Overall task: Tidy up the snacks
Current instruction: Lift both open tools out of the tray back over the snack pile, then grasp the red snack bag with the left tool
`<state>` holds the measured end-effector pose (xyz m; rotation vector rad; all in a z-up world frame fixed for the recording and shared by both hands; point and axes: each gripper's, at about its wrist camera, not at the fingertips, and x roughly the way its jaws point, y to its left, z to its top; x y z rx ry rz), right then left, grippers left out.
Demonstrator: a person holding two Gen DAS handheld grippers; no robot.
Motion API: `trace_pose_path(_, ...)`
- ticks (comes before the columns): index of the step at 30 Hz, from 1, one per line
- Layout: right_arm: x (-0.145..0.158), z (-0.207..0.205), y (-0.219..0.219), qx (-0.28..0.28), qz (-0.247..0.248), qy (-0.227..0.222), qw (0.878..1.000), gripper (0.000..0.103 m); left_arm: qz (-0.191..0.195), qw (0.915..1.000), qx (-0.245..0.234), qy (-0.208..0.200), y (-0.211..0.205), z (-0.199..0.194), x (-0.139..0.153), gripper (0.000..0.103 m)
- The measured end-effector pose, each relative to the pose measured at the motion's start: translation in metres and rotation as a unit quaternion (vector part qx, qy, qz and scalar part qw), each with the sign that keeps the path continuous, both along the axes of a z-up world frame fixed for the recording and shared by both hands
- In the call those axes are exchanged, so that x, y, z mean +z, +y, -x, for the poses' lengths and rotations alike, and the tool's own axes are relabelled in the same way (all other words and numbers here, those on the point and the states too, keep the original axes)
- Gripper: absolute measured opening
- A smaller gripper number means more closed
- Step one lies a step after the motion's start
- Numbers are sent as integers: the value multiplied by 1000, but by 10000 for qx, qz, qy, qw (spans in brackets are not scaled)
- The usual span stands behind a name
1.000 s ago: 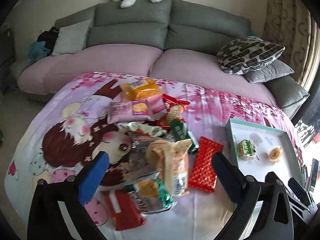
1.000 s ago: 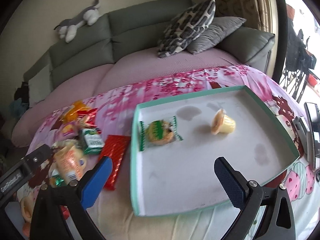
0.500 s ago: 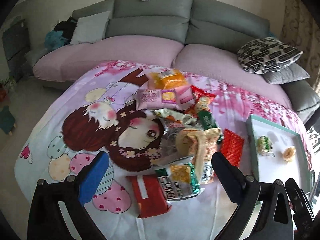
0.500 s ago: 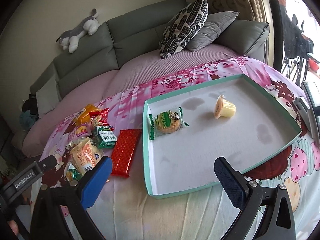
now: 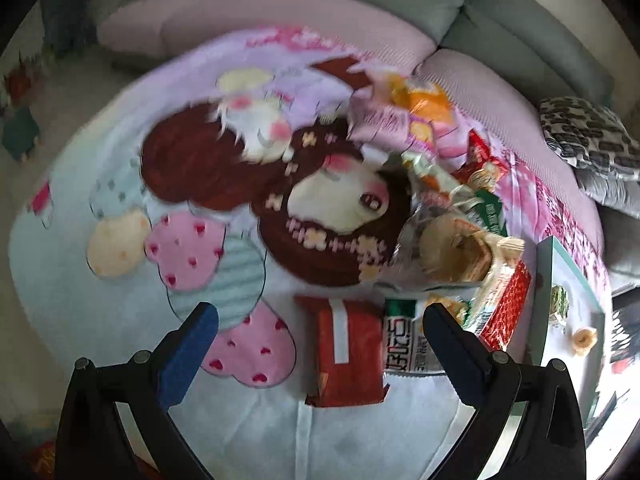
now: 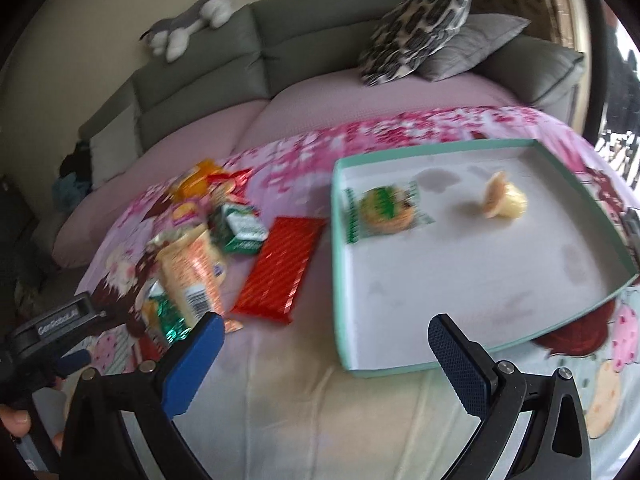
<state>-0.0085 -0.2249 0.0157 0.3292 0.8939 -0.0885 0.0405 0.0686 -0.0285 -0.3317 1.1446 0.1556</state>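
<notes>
Snack pack [image 5: 345,354], red, dead ahead between spread left gripper [image 5: 320,332] fingers, long axis pointing away; right gripper [image 6: 326,344] open, farther.

This is a home living room. A large grey sofa [image 6: 320,36] with pink-covered seat cushions [image 6: 360,108] runs along the far side against a plain cream wall [image 6: 80,20]. A grey-and-white plush toy [image 6: 192,20] lies on top of the sofa back at the far left, and a patterned cushion [image 6: 416,28] leans on a grey cushion [image 6: 476,46] at the far right. In front of the sofa, a cartoon-printed cloth [image 5: 120,280] with a girl's face, hearts and pink blossoms covers a low surface. Curtains [image 6: 556,0] hang at the far right, by bright daylight.
</notes>
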Motion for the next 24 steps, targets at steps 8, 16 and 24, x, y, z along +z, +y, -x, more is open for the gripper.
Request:
trace_pose_path(8, -10, -13, 46, 691, -31, 177, 9975, 103, 345, 9982, 305, 373, 19, 4, -16, 102)
trace_pose_path(16, -19, -16, 53, 787, 63, 362, 9962, 103, 617, 9956, -110, 700, 4, 1, -30, 101)
trace_pose_path(24, -22, -18, 42, 571, -34, 469, 9973, 103, 374, 9949, -296, 886, -9, 2, -36, 83)
